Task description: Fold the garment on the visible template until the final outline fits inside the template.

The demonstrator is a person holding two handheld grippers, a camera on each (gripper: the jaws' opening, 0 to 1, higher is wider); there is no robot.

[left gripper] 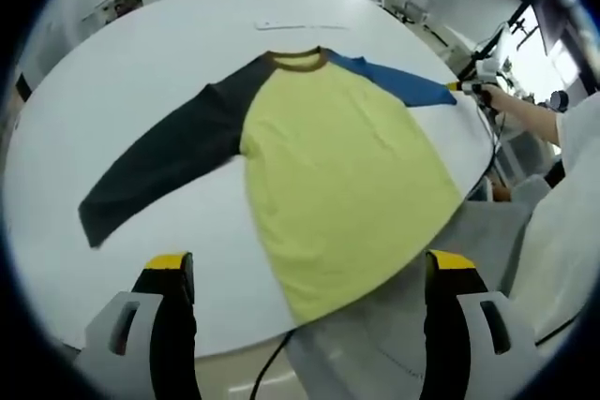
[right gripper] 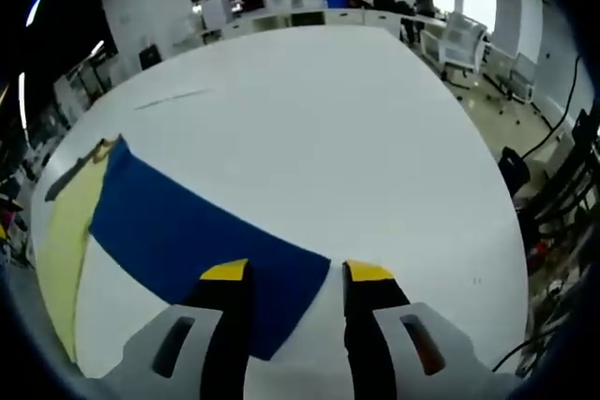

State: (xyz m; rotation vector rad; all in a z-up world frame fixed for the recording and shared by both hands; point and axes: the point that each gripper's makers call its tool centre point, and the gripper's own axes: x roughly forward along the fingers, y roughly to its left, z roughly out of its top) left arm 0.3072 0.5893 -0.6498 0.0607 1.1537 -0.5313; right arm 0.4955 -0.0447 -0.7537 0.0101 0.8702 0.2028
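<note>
1. The garment lies flat on the white table, yellow body, dark sleeve spread out.
2. Left gripper hovers spread, empty.
3. Right gripper straddles the blue sleeve cuff (grip unclear).

Garment had plain yellow body, olive-brown neckband, one dark charcoal sleeve, one blue sleeve. Table was plain white. Left gripper and right gripper were grey and black with yellow jaw tips.
</note>
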